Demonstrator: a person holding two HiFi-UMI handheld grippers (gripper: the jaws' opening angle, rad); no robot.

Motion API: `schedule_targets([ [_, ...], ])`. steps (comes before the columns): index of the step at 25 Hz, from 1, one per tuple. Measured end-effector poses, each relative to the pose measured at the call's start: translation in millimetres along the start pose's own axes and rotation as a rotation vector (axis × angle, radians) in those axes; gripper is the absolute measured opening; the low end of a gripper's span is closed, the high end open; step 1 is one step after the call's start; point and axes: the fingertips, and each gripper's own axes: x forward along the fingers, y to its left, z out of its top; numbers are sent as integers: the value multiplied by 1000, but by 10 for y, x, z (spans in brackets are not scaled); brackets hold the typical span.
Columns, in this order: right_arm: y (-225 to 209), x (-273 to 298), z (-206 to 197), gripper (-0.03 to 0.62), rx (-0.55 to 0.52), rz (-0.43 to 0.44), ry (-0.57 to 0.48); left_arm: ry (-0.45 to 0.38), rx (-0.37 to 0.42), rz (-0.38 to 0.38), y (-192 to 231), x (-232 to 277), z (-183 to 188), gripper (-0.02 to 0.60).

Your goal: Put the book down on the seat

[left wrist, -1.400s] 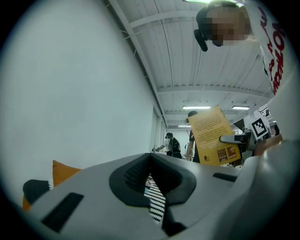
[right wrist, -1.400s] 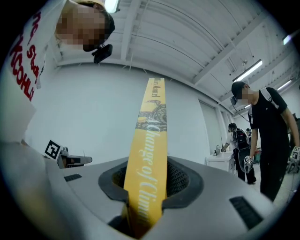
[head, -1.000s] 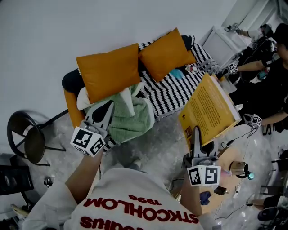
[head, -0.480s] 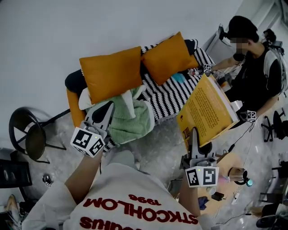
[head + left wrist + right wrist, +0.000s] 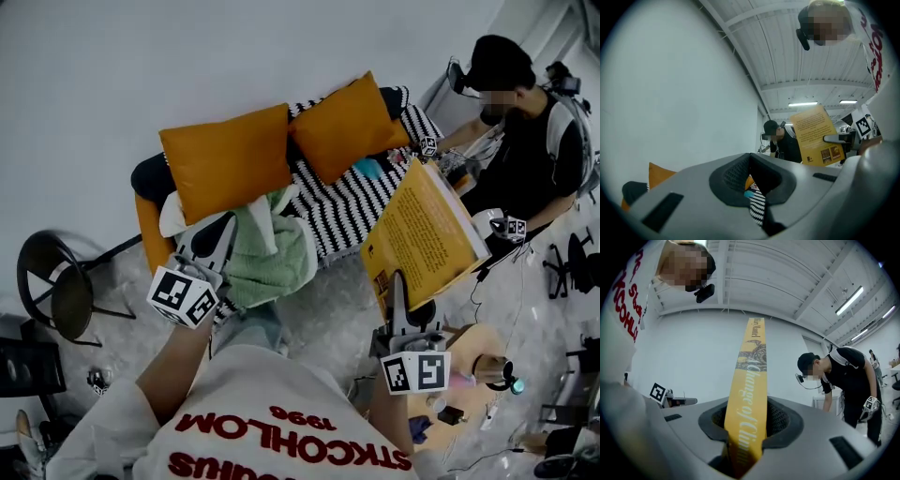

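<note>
Sofa (image 5: pixel 375 192): one, with a black-and-white striped cover, standing against the wall.
Bystander (image 5: pixel 520 159): one, in black, bent over at the sofa's right end.
Cushions: two, both orange, the larger (image 5: pixel 230 161) on the left and the other (image 5: pixel 347 127) on the right, leaning on the sofa's back.
Blanket (image 5: pixel 272 253): one, green, heaped on the sofa's left part.
Chair (image 5: pixel 56 281): one, black and round, on the floor to the left of the sofa.
Book (image 5: pixel 422 234): one, yellow, held in the air to the right of the sofa and tilted; it does not touch the sofa.
Right gripper (image 5: pixel 400 281): fingers gripping the book at its spine.
Left gripper (image 5: pixel 217 234): fingers closed tip to tip, with nothing between them, over the blanket.
Change: a second ago the bystander was mostly out of the picture; the book is still off the sofa and in the same grip.
Right gripper view only: the printed title running along the spine between the fingers.
Left gripper view only: the book's back cover with its block of text.
Head view only: both cushions, the blanket and the chair together.
</note>
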Motion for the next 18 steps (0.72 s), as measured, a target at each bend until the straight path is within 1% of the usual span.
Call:
schedule_targets([
  [5, -34, 47, -24, 160, 8, 11, 2, -7, 10, -7, -41, 104, 24, 15],
  [11, -72, 58, -65, 160, 9, 38, -8, -15, 24, 12, -89, 78, -15, 15],
  [18, -1, 786, -77, 160, 0, 50, 11, -12, 5, 28, 528, 458, 35, 15],
])
